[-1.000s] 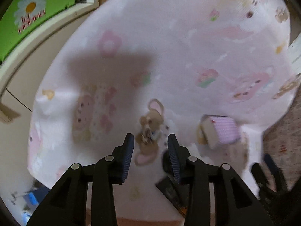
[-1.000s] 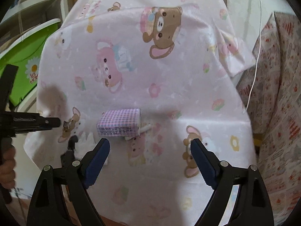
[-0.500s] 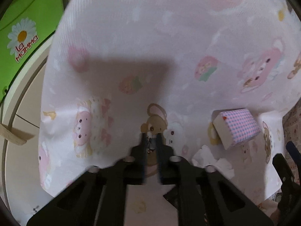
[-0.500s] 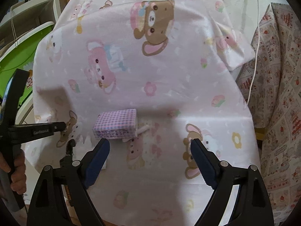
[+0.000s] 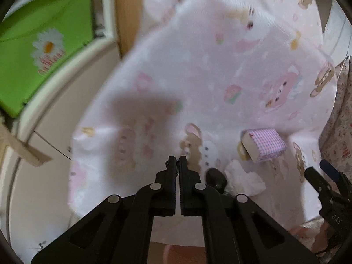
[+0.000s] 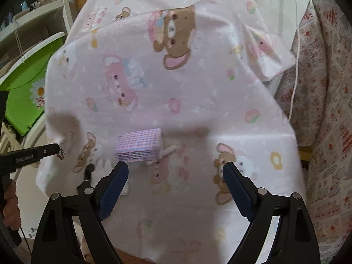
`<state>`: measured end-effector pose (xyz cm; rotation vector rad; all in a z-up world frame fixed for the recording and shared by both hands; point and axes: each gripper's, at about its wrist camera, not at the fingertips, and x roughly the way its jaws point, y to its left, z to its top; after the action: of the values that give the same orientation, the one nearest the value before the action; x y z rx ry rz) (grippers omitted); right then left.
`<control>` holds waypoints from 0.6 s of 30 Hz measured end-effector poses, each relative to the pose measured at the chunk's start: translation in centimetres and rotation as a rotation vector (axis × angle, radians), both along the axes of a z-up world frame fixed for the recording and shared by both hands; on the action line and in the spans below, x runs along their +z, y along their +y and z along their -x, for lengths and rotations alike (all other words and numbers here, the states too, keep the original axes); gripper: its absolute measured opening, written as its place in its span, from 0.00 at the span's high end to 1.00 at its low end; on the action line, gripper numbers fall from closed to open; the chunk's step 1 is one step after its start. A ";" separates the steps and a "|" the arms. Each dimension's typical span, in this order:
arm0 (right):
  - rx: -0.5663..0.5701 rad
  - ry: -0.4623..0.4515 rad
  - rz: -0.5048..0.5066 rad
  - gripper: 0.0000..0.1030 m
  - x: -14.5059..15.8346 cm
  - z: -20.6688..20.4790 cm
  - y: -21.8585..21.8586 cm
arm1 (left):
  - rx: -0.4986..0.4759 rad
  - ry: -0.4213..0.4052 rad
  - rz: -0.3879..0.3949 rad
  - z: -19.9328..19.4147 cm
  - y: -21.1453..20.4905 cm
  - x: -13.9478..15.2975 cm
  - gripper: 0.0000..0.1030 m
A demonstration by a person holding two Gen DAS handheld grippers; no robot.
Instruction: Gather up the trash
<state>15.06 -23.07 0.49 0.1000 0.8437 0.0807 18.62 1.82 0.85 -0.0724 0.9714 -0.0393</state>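
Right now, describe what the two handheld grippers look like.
Both are black plastic two-finger tools with silver rivets at the linkage joints. The right gripper has dark blue ribbed pads. The left gripper shows black, toothed inner faces; from the right wrist view its arm bears small white lettering, too blurred to read for certain.

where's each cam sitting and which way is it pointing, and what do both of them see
Left wrist: sits on the left gripper, looking down along its shut fingers at the pink cartoon cloth; the right gripper's tip shows at the right edge.
Right wrist: sits on the right gripper, angled down over the same cloth between open fingers; the left gripper and a hand show at the left edge.
Shared: the pink checked box, the crumpled white tissue, a small dark piece and the green daisy panel.
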 end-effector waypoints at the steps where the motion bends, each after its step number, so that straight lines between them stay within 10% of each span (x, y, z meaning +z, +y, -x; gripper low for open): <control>1: 0.039 0.008 0.001 0.14 0.0 0.0 0.7 | 0.014 -0.027 -0.014 0.7 0.5 0.1 0.98; 6: 0.227 0.002 -0.049 0.19 0.0 1.2 4.6 | 0.069 -0.050 0.023 2.7 1.9 1.2 0.98; 13: 0.391 0.110 -0.153 0.65 -1.9 1.1 8.8 | 0.089 -0.033 -0.025 6.9 2.6 2.1 0.98; 18: 0.393 0.130 -0.170 0.75 -2.9 0.2 10.0 | 0.094 -0.055 -0.013 7.9 2.9 0.5 0.98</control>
<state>14.84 -13.06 -2.46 0.0984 0.9775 0.5205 10.73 4.77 1.37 -0.1040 0.9117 0.0511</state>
